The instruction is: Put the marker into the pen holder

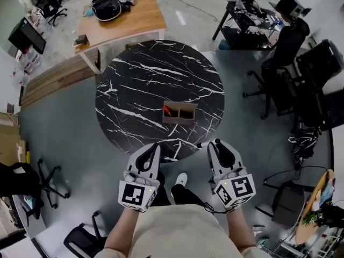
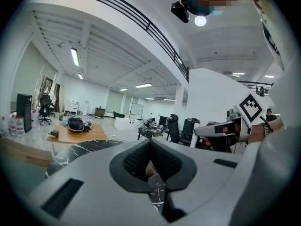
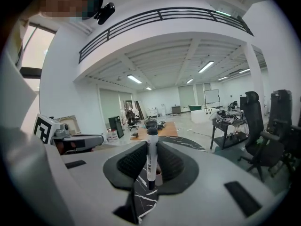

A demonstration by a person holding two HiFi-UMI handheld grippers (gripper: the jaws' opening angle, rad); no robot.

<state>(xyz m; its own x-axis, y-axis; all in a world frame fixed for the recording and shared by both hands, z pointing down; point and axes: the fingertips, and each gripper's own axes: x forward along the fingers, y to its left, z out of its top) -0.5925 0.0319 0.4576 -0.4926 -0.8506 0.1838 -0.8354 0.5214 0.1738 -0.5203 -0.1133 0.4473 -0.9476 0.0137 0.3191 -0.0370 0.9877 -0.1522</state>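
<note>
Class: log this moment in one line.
left tongs: shut, empty | right tongs: shut on marker | pen holder: on table

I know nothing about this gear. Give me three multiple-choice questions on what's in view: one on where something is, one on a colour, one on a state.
1. Where does the pen holder stand?
A. on a shelf
B. on the round black marble table
C. on a windowsill

2. What colour is the cap of the marker?
A. red
B. green
C. black

3. What state is the right gripper in?
A. shut on the marker
B. open and empty
C. shut on a cup

Answers:
1 B: the head view shows the pen holder on the marble top.
2 C: the cap is black above a white body.
3 A: the marker stands upright, clamped between the jaws.
</note>
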